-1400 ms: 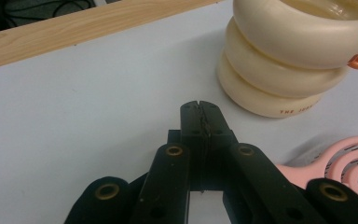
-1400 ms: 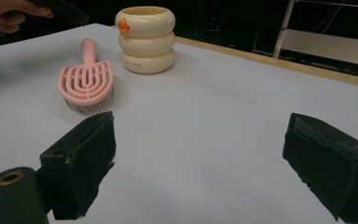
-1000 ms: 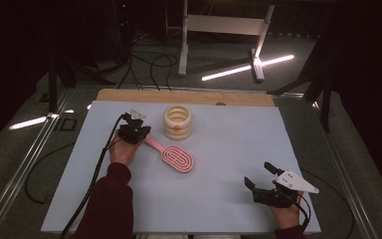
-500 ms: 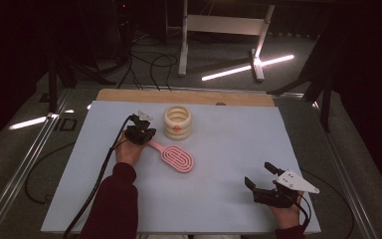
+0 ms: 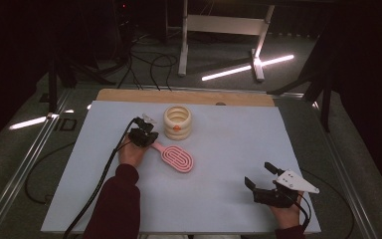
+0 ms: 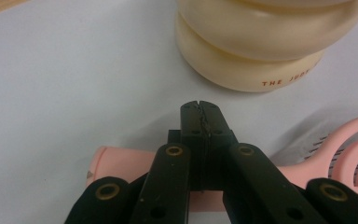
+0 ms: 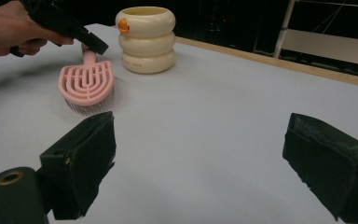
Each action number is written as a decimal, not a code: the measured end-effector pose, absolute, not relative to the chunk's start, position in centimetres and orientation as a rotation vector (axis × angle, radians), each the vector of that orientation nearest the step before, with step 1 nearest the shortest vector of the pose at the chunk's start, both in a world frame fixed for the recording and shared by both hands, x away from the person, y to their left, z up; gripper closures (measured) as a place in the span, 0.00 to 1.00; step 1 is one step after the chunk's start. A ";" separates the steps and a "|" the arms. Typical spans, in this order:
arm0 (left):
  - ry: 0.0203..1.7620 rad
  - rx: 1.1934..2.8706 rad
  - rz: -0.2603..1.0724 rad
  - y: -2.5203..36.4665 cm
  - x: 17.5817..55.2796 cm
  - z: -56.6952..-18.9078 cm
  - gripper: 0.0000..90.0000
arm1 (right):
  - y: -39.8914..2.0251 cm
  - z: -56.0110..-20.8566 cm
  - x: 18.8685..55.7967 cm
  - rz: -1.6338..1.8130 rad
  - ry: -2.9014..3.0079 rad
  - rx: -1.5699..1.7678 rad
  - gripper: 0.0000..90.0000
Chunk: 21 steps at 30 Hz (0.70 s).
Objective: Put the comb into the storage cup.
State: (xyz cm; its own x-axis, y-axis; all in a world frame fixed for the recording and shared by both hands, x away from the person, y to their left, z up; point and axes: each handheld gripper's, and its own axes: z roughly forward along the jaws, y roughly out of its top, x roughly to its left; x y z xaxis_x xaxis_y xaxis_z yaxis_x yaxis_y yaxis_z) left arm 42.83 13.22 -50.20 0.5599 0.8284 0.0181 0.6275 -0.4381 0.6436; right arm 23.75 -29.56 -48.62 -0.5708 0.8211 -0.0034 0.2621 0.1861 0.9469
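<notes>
One pink plastic hairbrush [image 5: 173, 157] with an oval, slotted head is seen lying flat on the pale blue-grey worktop [image 5: 229, 149], its handle pointed toward the far left and its head toward the near right. One cream, ribbed, ring-stacked ceramic pot [image 5: 177, 122] is stood just beyond the handle, close to it but apart; a small orange mark is carried on its upper ring, and red lettering near its base can be read in the left gripper view as "THE JUDY", the rest being cut off. Two pairs of tongs are counted. The left tongs [image 6: 200, 112] are seen fully closed, pad against pad, with the tips over the brush handle; whether the handle is pinched beneath them cannot be told, since the pads meet with nothing visible between them. The right tongs [image 5: 261, 176] are held wide apart near the right front corner of the worktop, well away from brush and pot, with nothing between them.
</notes>
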 end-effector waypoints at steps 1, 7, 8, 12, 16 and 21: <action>1.163 2.213 0.446 13.2 42.8 -50.2 1.00 | -29.6 -48.6 23.8 1.389 1.942 1.010 0.10; 1.151 2.255 0.453 13.1 42.6 -50.5 1.00 | -29.6 -48.6 23.7 1.390 1.937 1.017 0.10; 1.155 2.257 0.452 13.2 42.5 -50.5 1.00 | -29.6 -48.6 23.7 1.390 1.937 1.018 0.10; 1.157 2.268 0.449 13.6 42.2 -50.6 1.00 | -29.6 -48.6 23.7 1.388 1.937 1.014 0.10; 1.156 2.273 0.446 14.1 41.7 -50.4 1.00 | -29.6 -48.6 23.7 1.387 1.938 1.014 0.10; 1.155 2.274 0.441 14.6 41.1 -50.0 1.00 | -29.5 -48.6 23.7 1.387 1.941 1.014 0.10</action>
State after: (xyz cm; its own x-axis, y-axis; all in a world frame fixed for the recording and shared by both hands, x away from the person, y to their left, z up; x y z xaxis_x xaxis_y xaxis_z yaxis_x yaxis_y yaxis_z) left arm 41.13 14.64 -50.01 0.5776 0.8152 0.0421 0.6363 -0.4820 0.6023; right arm 23.66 -29.52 -48.56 -0.5695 0.8220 -0.0034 0.2631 0.1863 0.9466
